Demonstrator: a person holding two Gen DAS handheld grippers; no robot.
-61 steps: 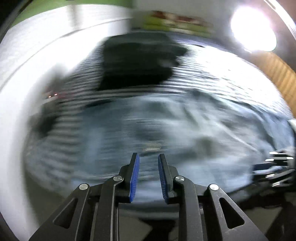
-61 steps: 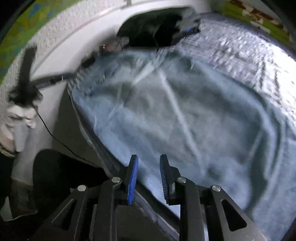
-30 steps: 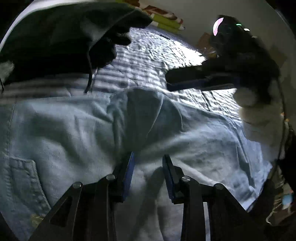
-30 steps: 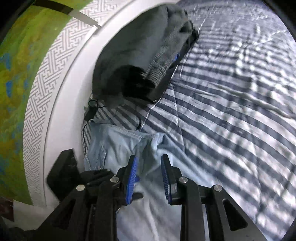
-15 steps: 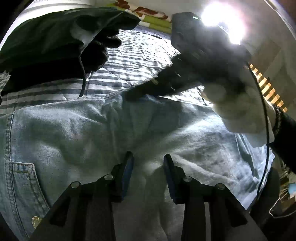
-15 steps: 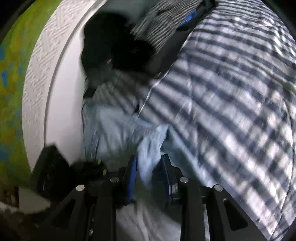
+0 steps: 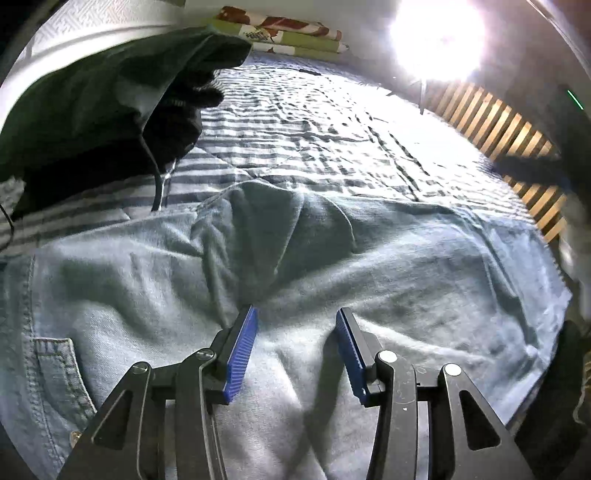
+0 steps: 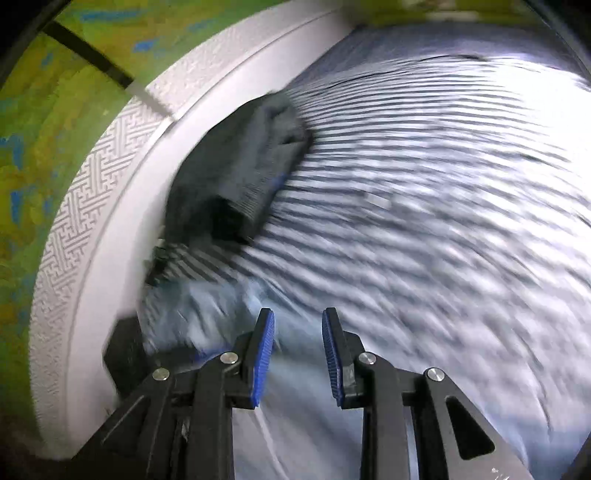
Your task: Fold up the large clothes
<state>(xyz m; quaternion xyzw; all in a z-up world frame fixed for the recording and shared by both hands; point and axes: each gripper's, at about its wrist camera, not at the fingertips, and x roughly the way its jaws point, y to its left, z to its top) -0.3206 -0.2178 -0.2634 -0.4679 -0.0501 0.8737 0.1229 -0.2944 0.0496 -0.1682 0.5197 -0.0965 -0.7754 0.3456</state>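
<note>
A large light-blue denim garment (image 7: 388, 266) lies spread on a striped bed cover (image 7: 332, 122). One flap is folded over at its middle (image 7: 266, 221), and a stitched pocket (image 7: 55, 354) shows at the left. My left gripper (image 7: 295, 321) hovers just above the denim. Its jaws are opening and nothing is pinched between the blue pads. The right wrist view is blurred by motion. There my right gripper (image 8: 298, 325) stands above the denim's edge (image 8: 207, 306) with a narrow gap and nothing held.
A dark pile of clothes (image 7: 92, 110) (image 8: 240, 177) with a cord lies at the bed's head, next to the white patterned headboard (image 8: 92, 221). Wooden slats (image 7: 498, 122) run along the right side. Folded patterned bedding (image 7: 288, 33) lies at the far end.
My left jaws have spread wider over the denim. The right gripper and gloved hand, earlier above the garment in the left view, have pulled off to the right edge. The right view has swung away.
</note>
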